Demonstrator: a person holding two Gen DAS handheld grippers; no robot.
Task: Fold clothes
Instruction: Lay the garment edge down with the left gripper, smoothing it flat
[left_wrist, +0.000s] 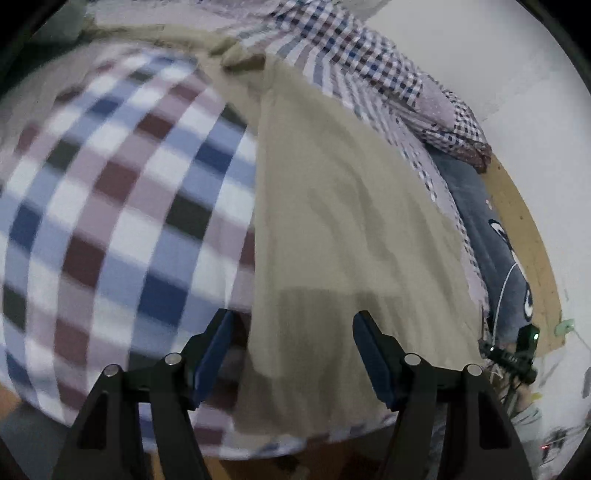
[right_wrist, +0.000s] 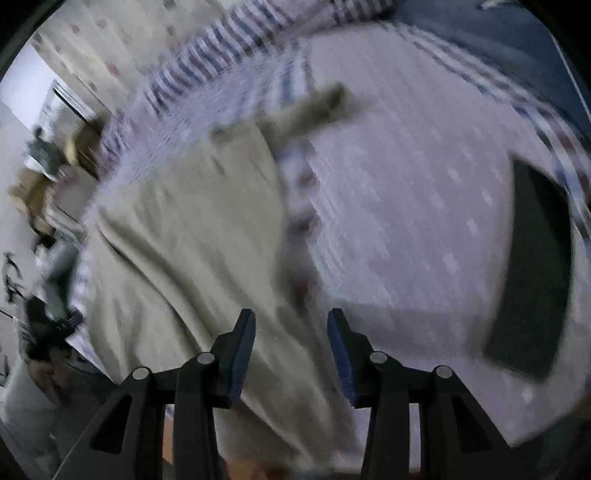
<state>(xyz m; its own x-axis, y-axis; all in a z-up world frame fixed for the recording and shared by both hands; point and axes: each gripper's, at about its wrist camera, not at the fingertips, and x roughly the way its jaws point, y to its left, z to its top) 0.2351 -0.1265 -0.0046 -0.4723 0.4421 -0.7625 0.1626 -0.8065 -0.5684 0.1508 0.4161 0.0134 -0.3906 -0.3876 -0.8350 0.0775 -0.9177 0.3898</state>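
Observation:
A beige garment lies spread flat on a checked bed sheet, running from the near edge toward the back. My left gripper hovers over its near hem, jaws wide apart, nothing between the blue pads. In the blurred right wrist view the same beige garment lies left of centre on the pale sheet. My right gripper stands over the garment's right edge with a gap between its pads, and I see nothing pinched there.
A blue patterned fabric lies along the bed's right side beside a wooden frame and a white wall. A small black device with a green light sits at lower right. A dark flat rectangle rests on the sheet at right.

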